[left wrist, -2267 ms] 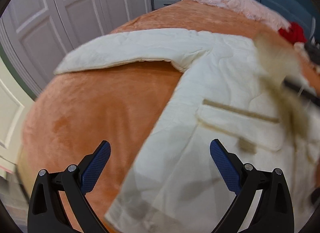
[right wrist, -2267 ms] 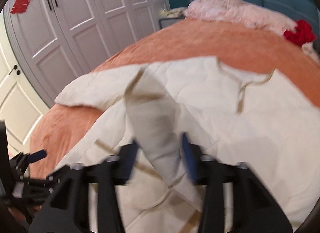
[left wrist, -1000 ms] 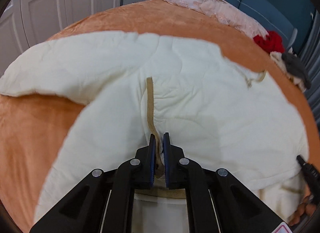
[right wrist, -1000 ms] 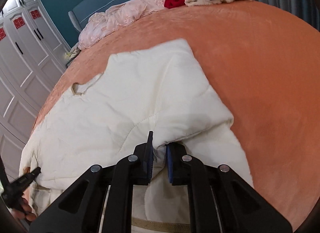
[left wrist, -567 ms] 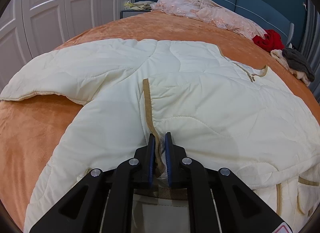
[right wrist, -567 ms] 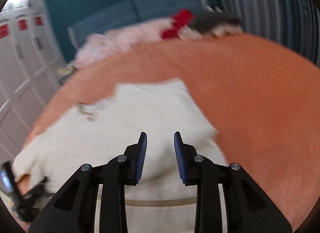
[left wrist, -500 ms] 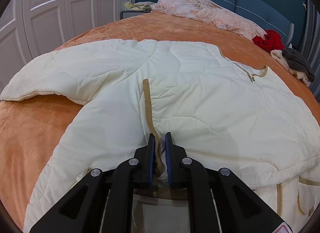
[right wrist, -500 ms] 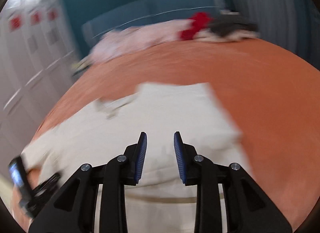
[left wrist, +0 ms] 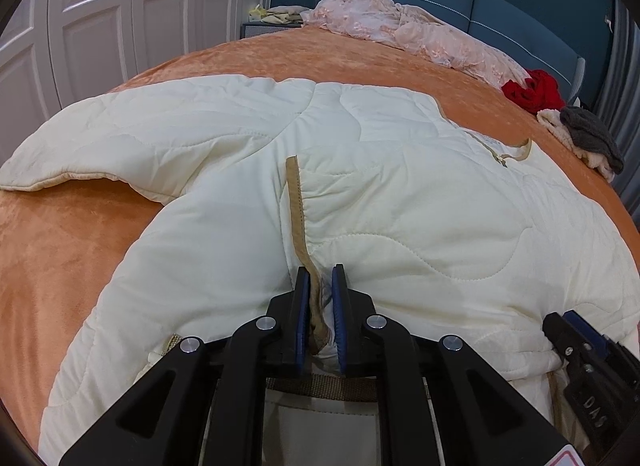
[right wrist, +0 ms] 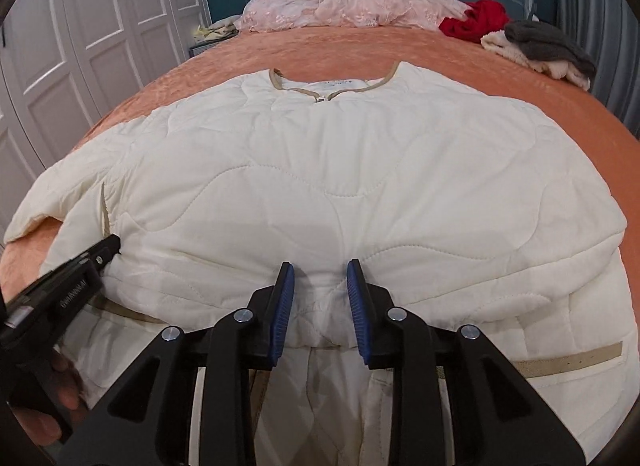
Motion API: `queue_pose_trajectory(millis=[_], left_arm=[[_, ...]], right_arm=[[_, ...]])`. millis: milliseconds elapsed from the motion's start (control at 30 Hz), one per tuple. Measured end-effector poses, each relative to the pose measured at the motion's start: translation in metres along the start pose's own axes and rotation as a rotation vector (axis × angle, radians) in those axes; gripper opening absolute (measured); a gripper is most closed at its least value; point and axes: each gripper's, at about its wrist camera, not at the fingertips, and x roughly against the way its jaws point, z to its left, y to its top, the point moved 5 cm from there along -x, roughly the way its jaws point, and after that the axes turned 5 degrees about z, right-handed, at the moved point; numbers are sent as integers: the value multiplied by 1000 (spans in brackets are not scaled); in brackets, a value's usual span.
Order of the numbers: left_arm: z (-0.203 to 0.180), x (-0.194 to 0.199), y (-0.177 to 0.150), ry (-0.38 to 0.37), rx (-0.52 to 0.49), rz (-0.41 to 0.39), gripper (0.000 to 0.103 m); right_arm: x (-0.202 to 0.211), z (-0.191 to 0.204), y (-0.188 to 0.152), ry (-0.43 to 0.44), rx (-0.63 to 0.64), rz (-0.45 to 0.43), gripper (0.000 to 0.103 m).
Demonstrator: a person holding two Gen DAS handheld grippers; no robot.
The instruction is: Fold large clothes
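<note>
Cream jacket (right wrist: 320, 169) on orange bedspread (left wrist: 72, 234); left jaws pinch cuff, right jaws apart, seemingly empty.

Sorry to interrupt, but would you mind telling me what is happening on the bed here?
A person with a handheld gripper in each hand is folding a cream quilted jacket spread on the orange bedspread. The left gripper is shut on the jacket's tan-trimmed edge, where a flap lies folded over the body. The right gripper is open above the lower fold. One sleeve lies spread out to the side.
</note>
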Motion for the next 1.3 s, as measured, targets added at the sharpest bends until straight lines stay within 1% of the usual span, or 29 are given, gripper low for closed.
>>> queue_pose_trajectory(millis=[67,133,167,200,233,267,333,367,400,467,500,533,600,633,700,767,800,833,900,967,1000,1033,1067,1100,1133,1200,1300], left_arm=[[1,0,1,-10,8,1,12],[3,1,2,-39,26,5,13],[7,3,4,-75,49,11,16],[11,6,6,-125,78,18,21],[17,11,8,-180,113,28,24],[29,19,12,-220,164,36,27],[56,36,18,-224,226,19,27],[79,47,24,-232,268,-1,30],[104,55,28,-234,311,-18,39],[156,67,35,-203,397,-48,46],[191,70,39,-178,450,-62,46],[213,71,40,-160,482,-65,46],[286,65,44,-78,592,-55,46],[316,62,45,-55,646,-52,46],[362,55,46,-42,741,-55,46],[395,45,47,-66,823,-48,46],[401,42,49,-89,849,-48,46],[410,36,51,-135,895,-63,46],[420,34,57,-174,933,-103,46],[421,30,62,-186,950,-120,46],[420,28,65,-187,951,-126,42],[420,28,69,-185,947,-129,40],[419,29,72,-170,933,-124,31],[416,29,77,-161,908,-120,7],[410,29,80,-158,885,-111,5],[396,42,97,-130,803,-136,5],[351,74,130,-129,616,-180,4]], right_arm=[[-1,2,0,-18,13,-12,26],[1,1,-5,-29,20,-19,26],[1,0,-5,-32,22,-21,26],[1,-1,-5,-33,22,-21,26],[2,-2,-5,-31,22,-21,26],[2,-2,-4,-27,18,-21,26],[3,-3,-5,-19,12,-22,26],[3,-4,-5,-14,9,-22,26],[3,-3,-5,-13,6,-23,26],[3,-3,-6,-10,4,-24,26],[3,-3,-6,-10,4,-24,26],[3,-3,-6,-11,5,-24,26],[3,-4,-5,-13,6,-24,26],[3,-4,-5,-13,6,-24,26],[3,-4,-5,-13,7,-23,26],[3,-4,-5,-15,8,-23,26],[3,-4,-5,-18,9,-23,26],[3,-4,-5,-21,10,-24,26],[4,-3,-5,-26,13,-24,26],[4,-3,-5,-32,16,-24,27],[5,-2,-5,-34,17,-25,27],[5,-3,-5,-35,17,-25,27],[5,-3,-5,-34,17,-25,27],[5,-3,-5,-34,16,-25,27],[5,-2,-5,-34,16,-26,27],[5,-2,-5,-34,16,-28,27],[8,-1,-5,-38,14,-39,28]])
